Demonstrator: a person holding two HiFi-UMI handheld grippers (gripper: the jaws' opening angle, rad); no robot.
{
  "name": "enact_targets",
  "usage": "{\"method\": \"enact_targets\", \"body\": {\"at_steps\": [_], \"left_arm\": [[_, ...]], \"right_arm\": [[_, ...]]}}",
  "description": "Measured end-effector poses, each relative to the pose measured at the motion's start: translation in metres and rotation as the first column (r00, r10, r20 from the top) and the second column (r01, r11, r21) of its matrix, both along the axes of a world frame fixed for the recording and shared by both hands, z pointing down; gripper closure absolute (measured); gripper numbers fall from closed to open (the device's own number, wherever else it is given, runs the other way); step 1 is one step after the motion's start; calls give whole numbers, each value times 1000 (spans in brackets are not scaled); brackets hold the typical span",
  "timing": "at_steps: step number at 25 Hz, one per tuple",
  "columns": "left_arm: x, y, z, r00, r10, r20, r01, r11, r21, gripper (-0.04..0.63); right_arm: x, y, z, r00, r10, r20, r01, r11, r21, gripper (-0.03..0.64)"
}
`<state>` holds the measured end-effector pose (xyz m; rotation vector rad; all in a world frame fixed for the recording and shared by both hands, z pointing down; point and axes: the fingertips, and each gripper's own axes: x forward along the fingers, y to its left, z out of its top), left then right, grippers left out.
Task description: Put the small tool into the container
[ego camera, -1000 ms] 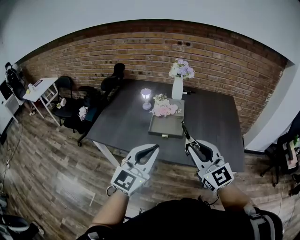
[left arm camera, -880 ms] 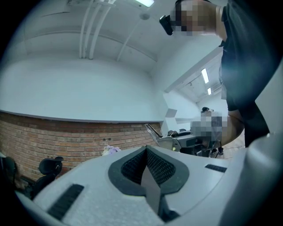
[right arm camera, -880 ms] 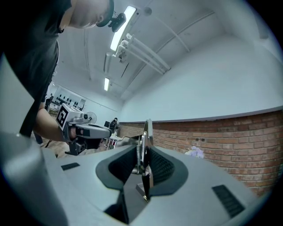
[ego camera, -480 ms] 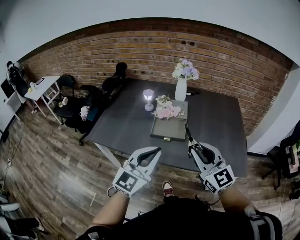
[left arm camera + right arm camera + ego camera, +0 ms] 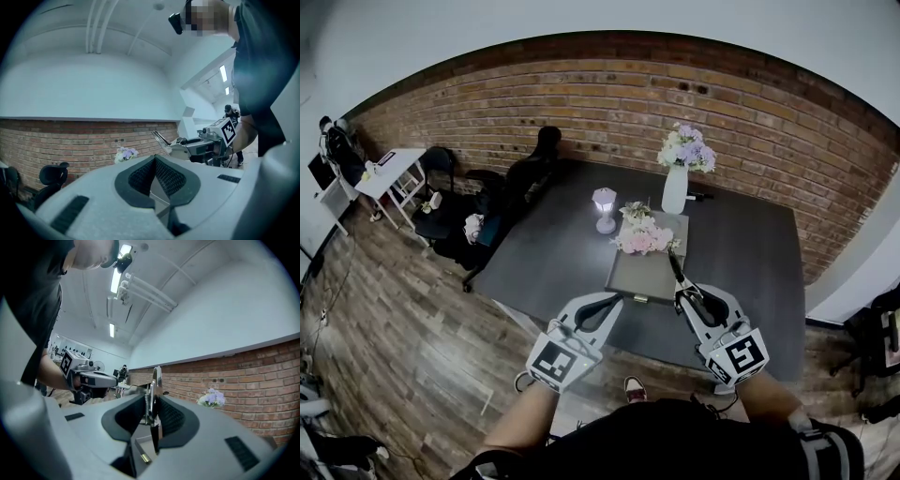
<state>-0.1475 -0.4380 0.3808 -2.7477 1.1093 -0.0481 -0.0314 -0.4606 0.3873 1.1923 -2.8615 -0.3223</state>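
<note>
The small tool [image 5: 674, 270] is clamped between the jaws of the right gripper [image 5: 682, 294]. It sticks out past the pads with its long axis along the jaws, pointing forward. In the right gripper view it is a thin metal piece [image 5: 154, 390] with a coiled spring along one side and a narrow tip. It looks like small pliers or snips, though the exact kind cannot be told.

The container [image 5: 639, 277], a shallow grey tray, lies straight ahead of the tool on the dark counter [image 5: 553, 251]. In the head view the tool's tip reaches its near right corner. Pink flowers [image 5: 641, 240] fill the far end, leaving the near part bare.

The right gripper is much the nearer, so a short forward reach seems enough. The left gripper [image 5: 609, 300] hangs beside it, jaws together on nothing.
</note>
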Motion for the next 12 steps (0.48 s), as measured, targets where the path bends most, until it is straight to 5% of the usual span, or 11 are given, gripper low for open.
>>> {"method": "enact_targets", "body": {"at_steps": [12], "left_arm": [[-8, -86, 18, 999, -37, 11, 38, 999, -34, 588]], "right_arm": [[-12, -87, 18, 999, -38, -21, 37, 999, -36, 531]]}}
